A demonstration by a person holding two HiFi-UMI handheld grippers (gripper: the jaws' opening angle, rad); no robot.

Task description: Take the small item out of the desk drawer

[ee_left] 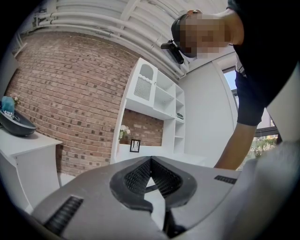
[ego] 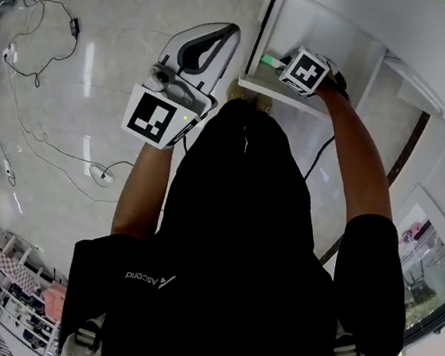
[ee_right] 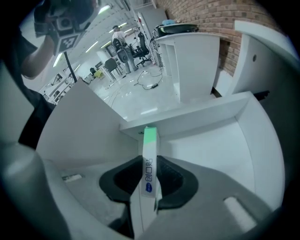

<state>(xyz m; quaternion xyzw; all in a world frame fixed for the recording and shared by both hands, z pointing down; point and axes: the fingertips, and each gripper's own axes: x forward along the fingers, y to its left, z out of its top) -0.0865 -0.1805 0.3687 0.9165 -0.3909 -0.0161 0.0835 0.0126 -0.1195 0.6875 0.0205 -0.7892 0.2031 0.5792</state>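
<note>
In the head view the white desk drawer (ego: 332,24) stands open at the top right. My right gripper (ego: 275,61) reaches into it, and a bit of green shows at its tips. The right gripper view shows a small flat white box with a green end (ee_right: 149,140) standing on edge between the black pads, with my right gripper (ee_right: 149,165) shut on it inside the drawer (ee_right: 206,140). My left gripper (ego: 226,34) hangs over the floor to the left of the drawer. Its jaws are shut with nothing between them, as the left gripper (ee_left: 150,161) view also shows.
Cables (ego: 38,79) and a small white device (ego: 100,173) lie on the glossy floor at the left. The person's black-clad body fills the middle of the head view. A white shelf unit (ee_left: 154,103) stands against a brick wall (ee_left: 70,93).
</note>
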